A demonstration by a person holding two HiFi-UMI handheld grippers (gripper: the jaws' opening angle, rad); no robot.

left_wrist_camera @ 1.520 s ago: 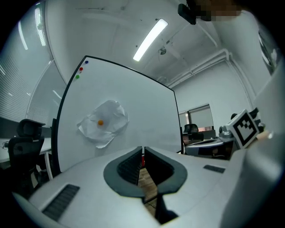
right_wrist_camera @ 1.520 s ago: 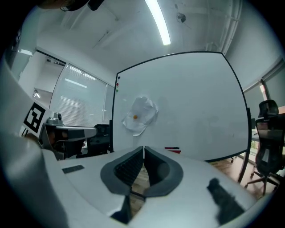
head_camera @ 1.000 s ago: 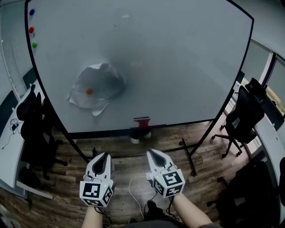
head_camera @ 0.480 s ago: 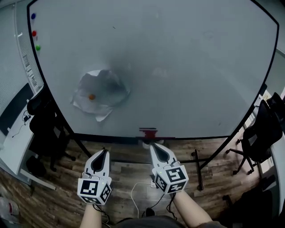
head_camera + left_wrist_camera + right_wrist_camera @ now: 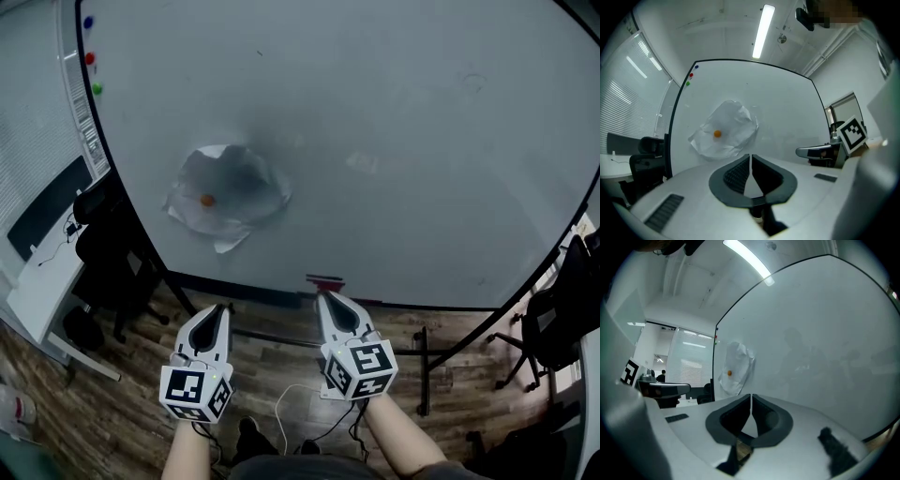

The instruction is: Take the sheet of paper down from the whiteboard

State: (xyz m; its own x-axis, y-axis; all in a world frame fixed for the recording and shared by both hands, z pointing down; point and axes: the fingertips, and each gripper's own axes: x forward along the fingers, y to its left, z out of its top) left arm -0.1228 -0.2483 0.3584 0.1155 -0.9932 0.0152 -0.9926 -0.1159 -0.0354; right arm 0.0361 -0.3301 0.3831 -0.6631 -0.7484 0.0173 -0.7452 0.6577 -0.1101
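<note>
A crumpled white sheet of paper [image 5: 225, 192] hangs on the large whiteboard [image 5: 394, 141], pinned by an orange magnet [image 5: 206, 200]. The left gripper view shows the paper [image 5: 725, 129] and its magnet [image 5: 717, 133] straight ahead; in the right gripper view the paper [image 5: 736, 366] sits off to the left. My left gripper [image 5: 219, 309] and right gripper [image 5: 326, 300] are both shut and empty, held level side by side below the board's lower edge, well short of the paper.
Blue, red and green magnets [image 5: 90, 58] sit at the board's top left corner. A red eraser [image 5: 325, 280] rests on the board's tray. Black office chairs [image 5: 108, 248] stand left and right [image 5: 562, 314] of the board stand. Cables lie on the wooden floor [image 5: 281, 403].
The board and paper have grown larger and shifted right in the head view as I came closer. Both grippers have kept their shut, side-by-side pose.
</note>
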